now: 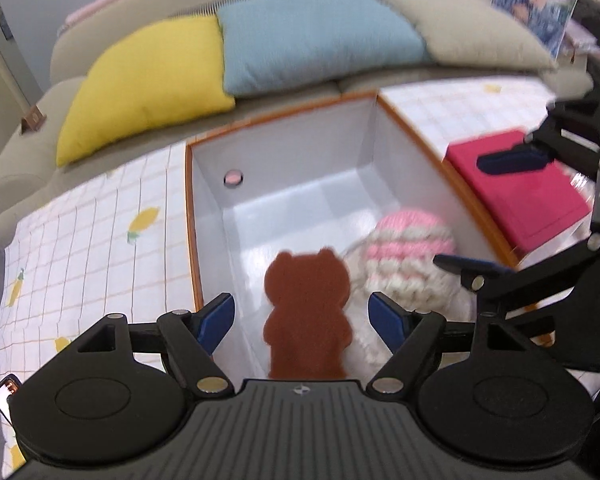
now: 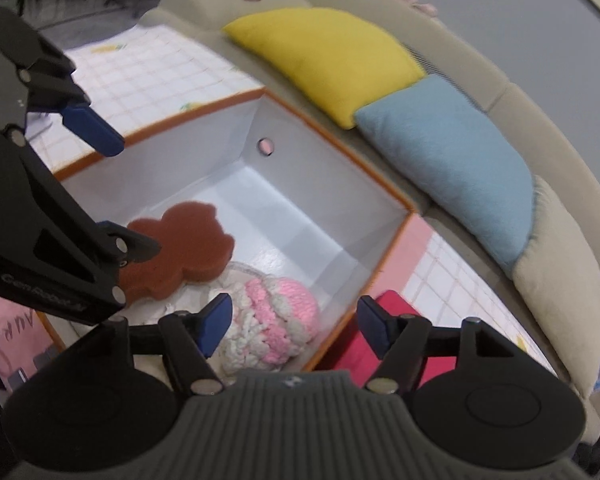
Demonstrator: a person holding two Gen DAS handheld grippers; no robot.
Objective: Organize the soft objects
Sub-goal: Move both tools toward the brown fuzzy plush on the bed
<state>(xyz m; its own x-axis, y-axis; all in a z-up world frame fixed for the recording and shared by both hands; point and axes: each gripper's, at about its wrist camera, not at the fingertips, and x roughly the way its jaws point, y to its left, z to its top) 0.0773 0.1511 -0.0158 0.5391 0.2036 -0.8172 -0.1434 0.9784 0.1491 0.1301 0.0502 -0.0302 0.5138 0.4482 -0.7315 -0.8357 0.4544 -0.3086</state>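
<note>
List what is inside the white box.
Inside the white box lie a brown bear-shaped sponge and a pink-and-white knitted ball, side by side. A whitish thing under the ball is mostly covered. The floor beneath both is hidden.

Bear sponge (image 1: 306, 316) beside knitted ball (image 1: 410, 258), both inside box (image 1: 300, 152)

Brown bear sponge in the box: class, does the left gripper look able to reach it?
Probably yes: the left gripper is open directly above the bear sponge, the box is open-topped, and nothing lies between them.
</note>
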